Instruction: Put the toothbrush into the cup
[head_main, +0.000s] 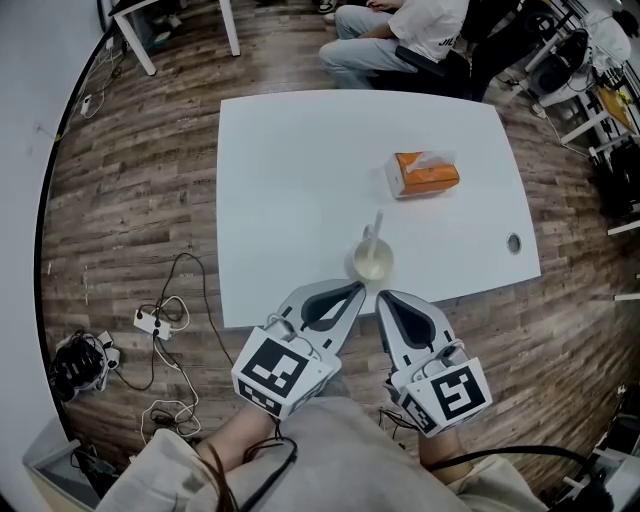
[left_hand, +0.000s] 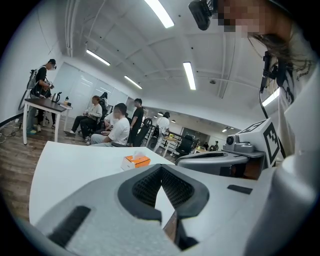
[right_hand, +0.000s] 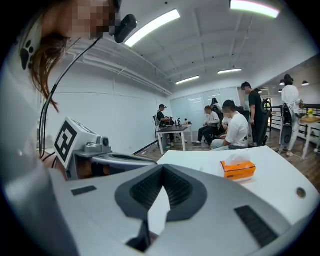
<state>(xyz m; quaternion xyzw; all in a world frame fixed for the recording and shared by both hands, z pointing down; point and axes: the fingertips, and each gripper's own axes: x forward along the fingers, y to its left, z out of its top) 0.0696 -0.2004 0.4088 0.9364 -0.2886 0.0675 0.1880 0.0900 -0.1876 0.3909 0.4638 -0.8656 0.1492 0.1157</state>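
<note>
The cup (head_main: 371, 262) stands on the white bench (head_main: 290, 180) close to its near edge, and the toothbrush (head_main: 377, 224) is in the cup, its handle sticking up and leaning slightly. Beyond the cup, well apart from it, lies an orange tissue box (head_main: 424, 173). Just on the near side of the cup hover the left gripper (head_main: 357, 289) and the right gripper (head_main: 383, 297), side by side. Each has its fingers (left_hand: 125, 200) pressed together with nothing between them.
</note>
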